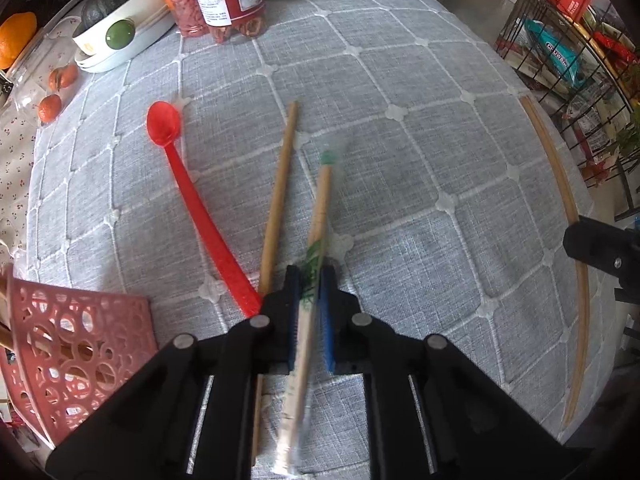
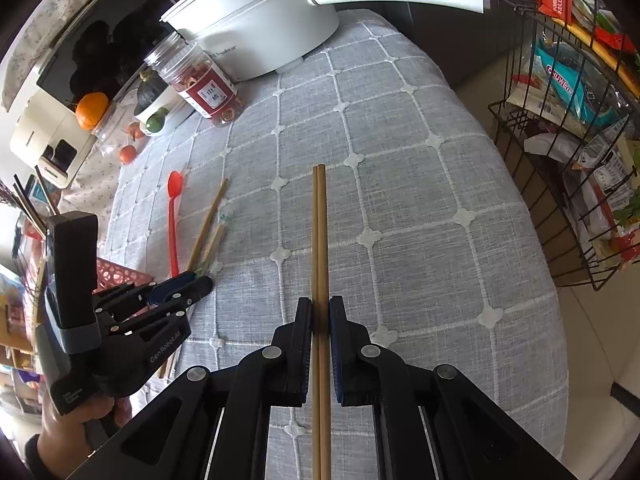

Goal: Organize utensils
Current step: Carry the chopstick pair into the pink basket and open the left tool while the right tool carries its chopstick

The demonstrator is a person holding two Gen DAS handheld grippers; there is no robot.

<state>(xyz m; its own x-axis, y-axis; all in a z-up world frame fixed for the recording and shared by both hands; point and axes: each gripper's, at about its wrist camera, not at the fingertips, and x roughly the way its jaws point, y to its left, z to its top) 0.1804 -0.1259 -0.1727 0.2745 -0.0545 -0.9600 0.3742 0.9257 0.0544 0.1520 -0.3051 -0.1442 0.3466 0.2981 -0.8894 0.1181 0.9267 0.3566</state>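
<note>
The wrapped chopsticks [image 1: 316, 236], in a clear sleeve with green print, run lengthwise between the jaws of the left gripper [image 1: 311, 276], which are clenched on them; their green-tipped end points away toward the far edge of the counter [image 1: 440, 128], tilted slightly right. The sleeve looks blurred, and whether it touches the cloth cannot be told. Just left of them a bare wooden chopstick [image 1: 280, 196] lies on the grey checked cloth, its long axis also running toward the far edge, and left of that lies a red spoon [image 1: 180, 168], bowl end farthest away, handle slanting back toward the gripper. A pink perforated basket [image 1: 76, 356] sits at the near left corner.

The right gripper [image 2: 320, 304] is clamped on a pair of plain wooden chopsticks [image 2: 319, 232], held side by side and pointing straight ahead toward the far edge, over the middle of the counter. At the far edge stand a white pot [image 2: 256, 28] and a clear jar [image 2: 196, 80]; a black wire rack [image 2: 560, 160] stands off the right edge.
</note>
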